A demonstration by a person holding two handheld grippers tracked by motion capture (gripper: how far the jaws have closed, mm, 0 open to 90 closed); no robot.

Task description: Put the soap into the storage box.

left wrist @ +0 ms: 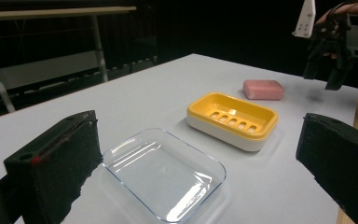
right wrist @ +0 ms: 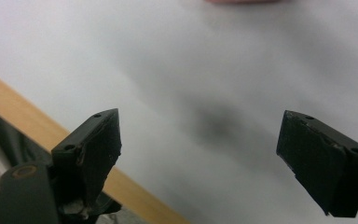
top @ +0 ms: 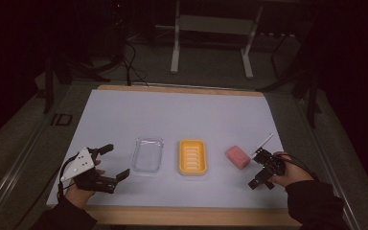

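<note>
A pink soap bar (top: 238, 156) (left wrist: 263, 89) lies on the white table cover, right of a yellow soap dish (top: 192, 156) (left wrist: 233, 119). A clear glass dish (top: 148, 155) (left wrist: 163, 172) sits left of the yellow one. My left gripper (top: 116, 162) (left wrist: 200, 154) rests open at the near left, jaws wide apart and facing the glass dish, nothing between them. My right gripper (top: 262, 183) (left wrist: 321, 77) (right wrist: 200, 154) hovers open just near-right of the soap, tilted down at the bare cover, holding nothing. A sliver of the soap (right wrist: 242, 1) shows at the top of the right gripper view.
The white cover (top: 182, 115) lies on a wooden table whose near edge (top: 191, 215) (right wrist: 9, 107) runs close under the right gripper. A white metal frame (top: 211, 28) stands on the dark floor beyond the table. Cables trail on the floor at the back left.
</note>
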